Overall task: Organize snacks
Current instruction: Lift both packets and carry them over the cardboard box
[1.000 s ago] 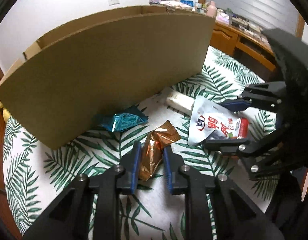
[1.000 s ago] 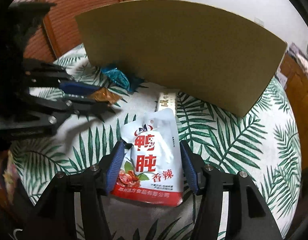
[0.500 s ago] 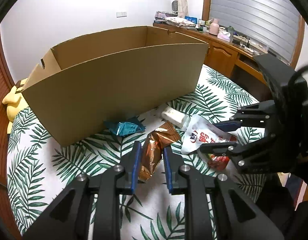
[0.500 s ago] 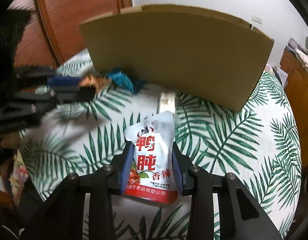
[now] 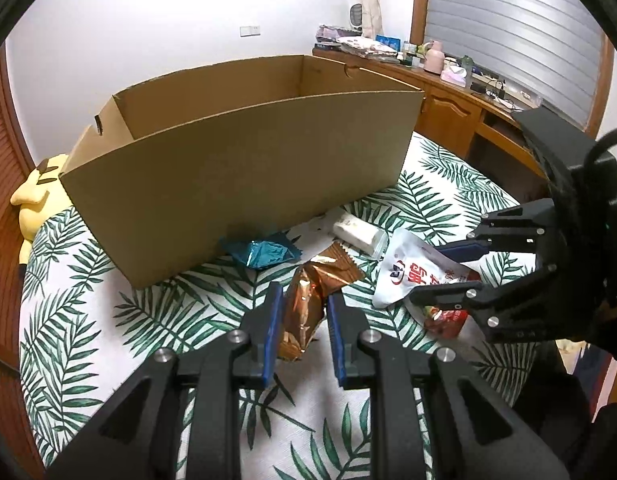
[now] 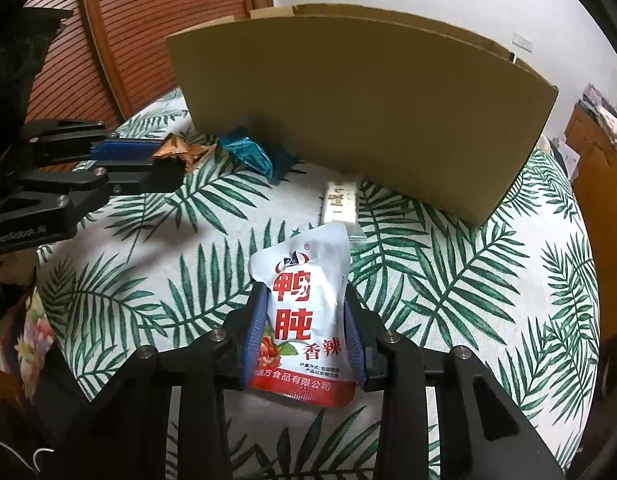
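My left gripper (image 5: 302, 312) is shut on a copper-brown snack wrapper (image 5: 308, 300) and holds it above the table; it also shows in the right wrist view (image 6: 176, 156). My right gripper (image 6: 304, 320) is shut on a white and red snack pouch (image 6: 304, 312), lifted off the table; the pouch also shows in the left wrist view (image 5: 416, 276). An open cardboard box (image 5: 248, 168) stands behind them, and also shows in the right wrist view (image 6: 368, 108). A teal wrapper (image 5: 264, 252) and a white snack bar (image 5: 356, 232) lie on the table at the box's foot.
The round table (image 5: 88, 320) has a palm-leaf cloth. A yellow plush toy (image 5: 36, 196) sits at its far left edge. A wooden sideboard (image 5: 460, 108) with clutter stands at the back right. A slatted wooden door (image 6: 148, 40) is behind the left gripper.
Both grippers have risen and pulled back from the table with their snacks in them. The right gripper closed on the pouch. More of the box's inside shows now.
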Tool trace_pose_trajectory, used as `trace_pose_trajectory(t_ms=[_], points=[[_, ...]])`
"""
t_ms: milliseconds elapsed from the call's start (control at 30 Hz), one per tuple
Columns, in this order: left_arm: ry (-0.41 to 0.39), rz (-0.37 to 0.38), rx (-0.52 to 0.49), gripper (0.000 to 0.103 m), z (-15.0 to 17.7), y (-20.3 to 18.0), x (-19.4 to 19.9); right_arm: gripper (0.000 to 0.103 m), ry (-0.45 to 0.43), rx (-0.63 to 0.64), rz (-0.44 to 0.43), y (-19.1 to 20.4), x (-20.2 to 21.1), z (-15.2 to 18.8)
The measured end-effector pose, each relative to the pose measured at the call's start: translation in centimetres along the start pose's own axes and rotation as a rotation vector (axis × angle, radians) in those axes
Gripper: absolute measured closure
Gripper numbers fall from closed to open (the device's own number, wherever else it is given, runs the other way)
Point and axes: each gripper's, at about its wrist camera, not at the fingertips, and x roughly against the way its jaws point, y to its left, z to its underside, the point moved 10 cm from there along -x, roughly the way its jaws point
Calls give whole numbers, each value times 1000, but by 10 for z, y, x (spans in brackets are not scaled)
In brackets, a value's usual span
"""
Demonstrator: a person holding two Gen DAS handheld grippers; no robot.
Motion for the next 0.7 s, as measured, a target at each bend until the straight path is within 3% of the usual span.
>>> trace_pose_trajectory(t_ms=[267, 700], points=[[-45, -5, 8, 84, -15, 1, 13, 68, -71, -8, -11, -3, 30, -17], [-180, -56, 19, 84, -90, 19, 45, 67, -213, 42, 32, -16, 78, -88]])
